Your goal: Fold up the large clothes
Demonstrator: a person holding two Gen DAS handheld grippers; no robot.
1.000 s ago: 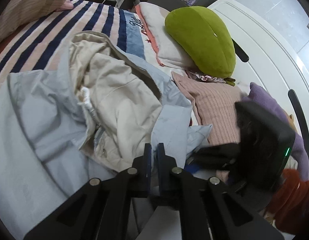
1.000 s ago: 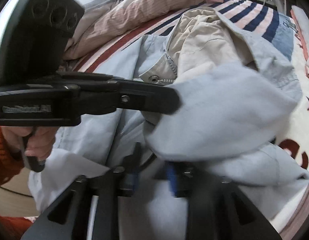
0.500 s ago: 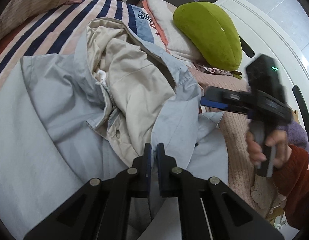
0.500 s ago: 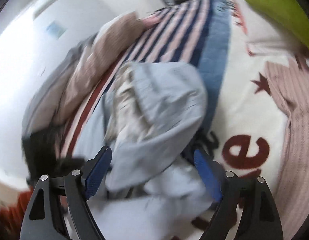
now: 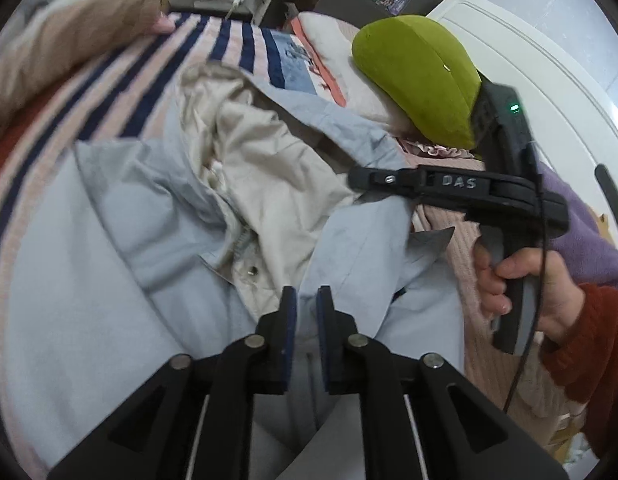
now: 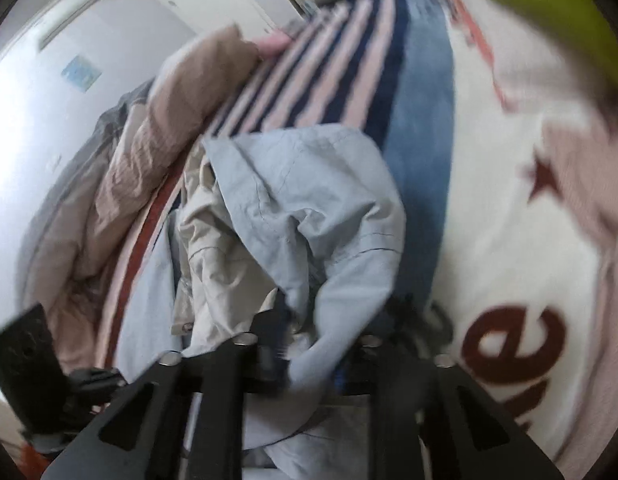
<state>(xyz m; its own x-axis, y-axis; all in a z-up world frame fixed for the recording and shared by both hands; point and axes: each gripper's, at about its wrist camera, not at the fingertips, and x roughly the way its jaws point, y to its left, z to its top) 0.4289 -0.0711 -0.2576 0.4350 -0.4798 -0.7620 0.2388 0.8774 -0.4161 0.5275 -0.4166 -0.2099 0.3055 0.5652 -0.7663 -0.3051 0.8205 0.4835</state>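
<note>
My left gripper (image 5: 306,302) is pinched on the light blue jacket (image 5: 121,248), which is heaped on the striped bed (image 5: 121,92). My right gripper (image 6: 315,344), splayed wide half a second ago, now straddles a fold; blur hides its grip. Risk: the beige lining (image 5: 277,184) bunches and skews the fold.

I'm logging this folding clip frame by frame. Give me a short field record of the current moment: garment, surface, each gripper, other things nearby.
garment: light blue jacket with beige lining, crumpled and partly open
surface: striped bedspread
left gripper: nearly shut, blue fabric between its fingers
right gripper: blurred, a blue fold draped between its fingers; cannot tell whether it is gripping
nearby: green cushion, pink knit garment, purple fabric
fold status: not yet flat or folded
</note>
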